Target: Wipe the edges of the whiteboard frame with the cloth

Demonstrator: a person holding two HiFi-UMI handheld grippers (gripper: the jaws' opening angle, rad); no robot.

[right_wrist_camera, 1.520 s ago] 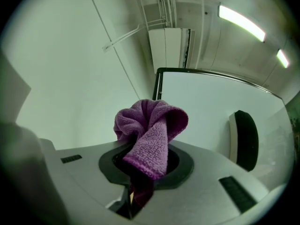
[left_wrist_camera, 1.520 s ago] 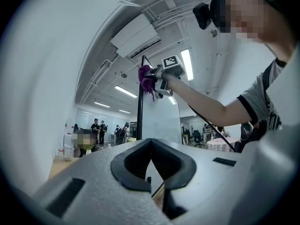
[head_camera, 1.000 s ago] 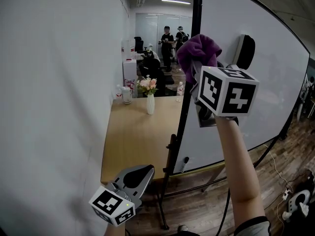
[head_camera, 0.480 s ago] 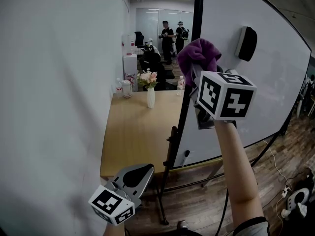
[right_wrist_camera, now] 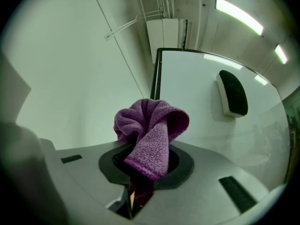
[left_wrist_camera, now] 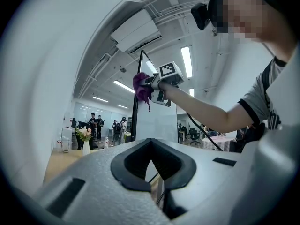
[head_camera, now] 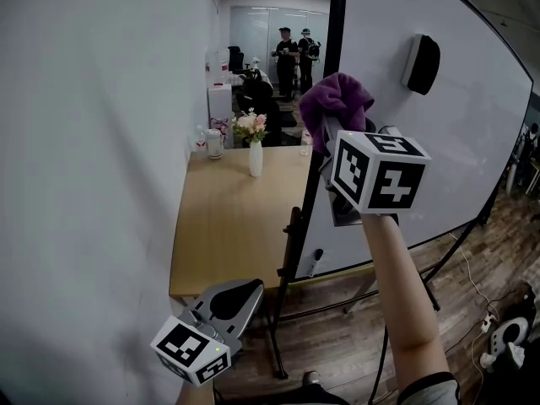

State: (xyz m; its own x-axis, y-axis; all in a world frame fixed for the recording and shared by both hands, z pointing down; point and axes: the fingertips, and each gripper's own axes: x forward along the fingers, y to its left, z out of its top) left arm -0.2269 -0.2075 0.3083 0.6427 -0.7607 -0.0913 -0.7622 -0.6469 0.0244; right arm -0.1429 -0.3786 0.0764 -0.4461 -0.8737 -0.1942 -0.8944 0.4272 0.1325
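While the right arm is reaching up, right gripper: jaws are clamping the purple cloth, with the wad bulging out past the tips.
Cloth position: lying over the black left edge of the whiteboard frame, below the top corner. It is looking like contact from the left gripper view; the other views aren't confirming it.
Left gripper: hanging low beside the white wall, jaws pressing together with nothing between them.
Board face: black eraser is sticking on it, well right of the cloth.
Background: wooden desk is carrying a vase of flowers; people are standing far down the room.
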